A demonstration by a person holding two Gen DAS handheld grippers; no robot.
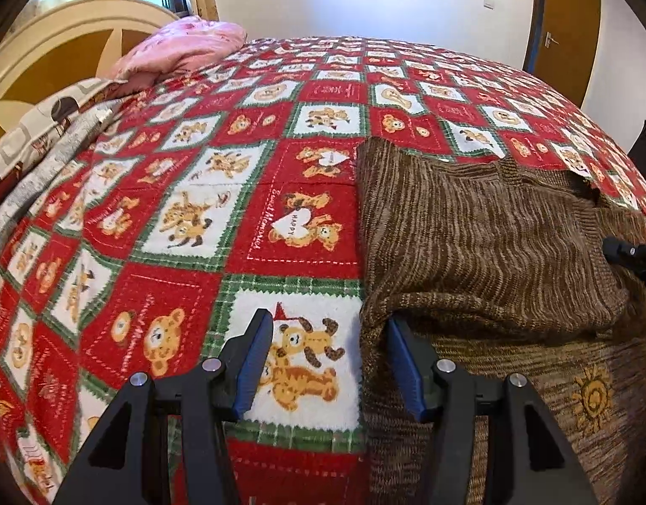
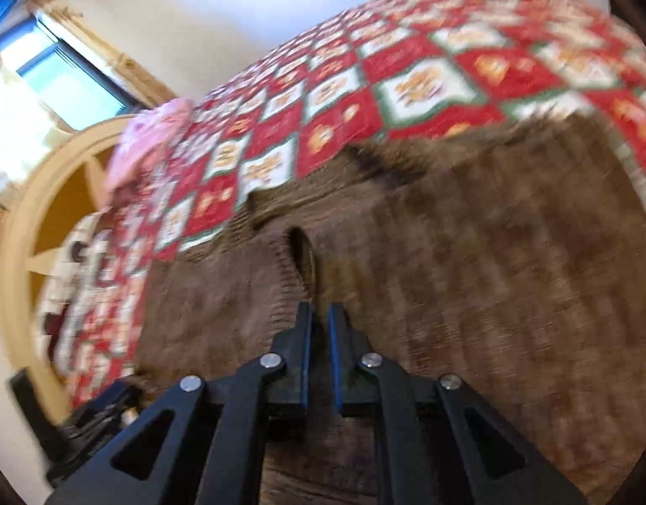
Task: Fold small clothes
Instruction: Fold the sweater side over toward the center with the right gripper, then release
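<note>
A brown knitted sweater (image 1: 482, 235) lies on the red teddy-bear blanket (image 1: 196, 219), partly folded over itself, with a yellow sun motif (image 1: 592, 400) near its front right. My left gripper (image 1: 329, 362) is open and empty, low over the sweater's left edge, its right finger (image 1: 402, 362) above the knit. My right gripper (image 2: 319, 328) hovers over the sweater (image 2: 470, 277), jaws nearly closed with a thin gap and nothing seen between them; the view is blurred. Its tip shows in the left wrist view (image 1: 630, 252) at the sweater's right side.
A pink pillow (image 1: 184, 48) and patterned bedding (image 1: 49, 134) lie by the cream headboard (image 1: 70, 38) at the left. A white wall and a brown door (image 1: 571, 29) stand behind the bed. A window (image 2: 66, 80) shows in the right wrist view.
</note>
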